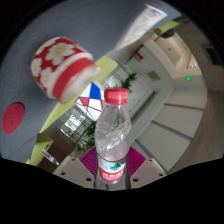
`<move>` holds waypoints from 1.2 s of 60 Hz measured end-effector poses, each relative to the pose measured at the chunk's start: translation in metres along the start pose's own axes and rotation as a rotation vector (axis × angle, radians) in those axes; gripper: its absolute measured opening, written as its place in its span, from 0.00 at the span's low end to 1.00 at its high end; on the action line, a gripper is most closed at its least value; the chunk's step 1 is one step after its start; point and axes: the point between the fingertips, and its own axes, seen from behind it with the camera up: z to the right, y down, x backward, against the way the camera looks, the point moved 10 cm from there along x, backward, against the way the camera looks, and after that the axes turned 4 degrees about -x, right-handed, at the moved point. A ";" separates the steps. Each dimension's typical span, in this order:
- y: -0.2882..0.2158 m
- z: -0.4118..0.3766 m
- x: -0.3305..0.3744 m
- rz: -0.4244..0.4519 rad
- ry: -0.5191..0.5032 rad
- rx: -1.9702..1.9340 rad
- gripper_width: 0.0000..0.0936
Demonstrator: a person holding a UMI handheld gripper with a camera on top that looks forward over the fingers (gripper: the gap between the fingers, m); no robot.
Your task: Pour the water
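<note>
A clear plastic water bottle point(113, 135) with a red cap point(117, 97) and a red-and-green label stands between my fingers. My gripper point(112, 162) is shut on its lower body, with the pink pads point(88, 160) pressed against both sides. A red cup with white flowers point(62, 63) lies beyond the bottle and to its left, on a grey table point(35, 105). The cup's opening faces towards the bottle's cap. The cap is on, and the whole scene appears tilted.
A small red disc point(11, 118) lies on the table left of the bottle. Behind are windows with green plants point(128, 80), and a ceiling with lights point(185, 70) is to the right.
</note>
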 end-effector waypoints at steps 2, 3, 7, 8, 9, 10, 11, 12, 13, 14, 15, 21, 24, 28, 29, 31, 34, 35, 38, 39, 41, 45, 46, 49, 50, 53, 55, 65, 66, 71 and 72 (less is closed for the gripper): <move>0.005 0.010 0.000 -0.012 0.009 -0.056 0.37; 0.007 0.016 0.001 -0.020 0.016 -0.093 0.37; 0.027 0.031 0.004 -0.053 0.033 -0.308 0.38; 0.030 0.037 0.005 -0.059 0.038 -0.371 0.37; 0.032 0.044 0.006 -0.064 0.041 -0.438 0.37; 0.034 0.051 0.007 -0.069 0.042 -0.506 0.37; 0.036 0.055 0.007 -0.075 0.042 -0.574 0.37; 0.039 0.050 0.007 -0.084 0.048 -0.639 0.37; 0.043 0.053 0.009 -0.088 0.043 -0.710 0.37; 0.044 0.057 0.010 -0.087 0.032 -0.785 0.37; 0.057 0.067 0.019 -0.079 0.012 -0.871 0.37; 0.055 0.074 0.018 -0.105 -0.065 -1.289 0.37; 0.066 0.071 0.027 -0.113 -0.136 -1.513 0.38; 0.047 0.052 0.020 -0.168 -0.223 -1.743 0.38; 0.046 0.048 0.020 -0.188 -0.245 -1.792 0.38; 0.066 0.034 0.034 -0.216 -0.285 -1.885 0.38; 0.065 0.012 0.038 -0.258 -0.344 -1.980 0.38; 0.065 0.004 0.041 -0.274 -0.362 -2.005 0.38; 0.040 -0.018 0.033 -0.313 -0.406 -2.057 0.38; 0.042 -0.028 0.036 -0.317 -0.415 -2.069 0.37; 0.049 -0.042 0.042 -0.327 -0.440 -2.087 0.37; 0.036 -0.060 0.045 -0.347 -0.486 -2.107 0.38; 0.033 -0.069 0.044 -0.346 -0.492 -2.112 0.38; 0.026 -0.082 0.046 -0.346 -0.516 -2.127 0.37; 0.024 -0.086 0.047 -0.348 -0.522 -2.132 0.38; 0.019 -0.095 0.048 -0.360 -0.546 -2.150 0.37; 0.010 -0.101 0.049 -0.367 -0.554 -2.154 0.37; 0.001 -0.119 0.058 -0.369 -0.524 -2.144 0.38; 0.000 -0.119 0.059 -0.376 -0.524 -2.145 0.38; 0.000 -0.117 0.058 -0.398 -0.534 -2.139 0.48; 0.000 -0.116 0.057 -0.402 -0.540 -2.136 0.51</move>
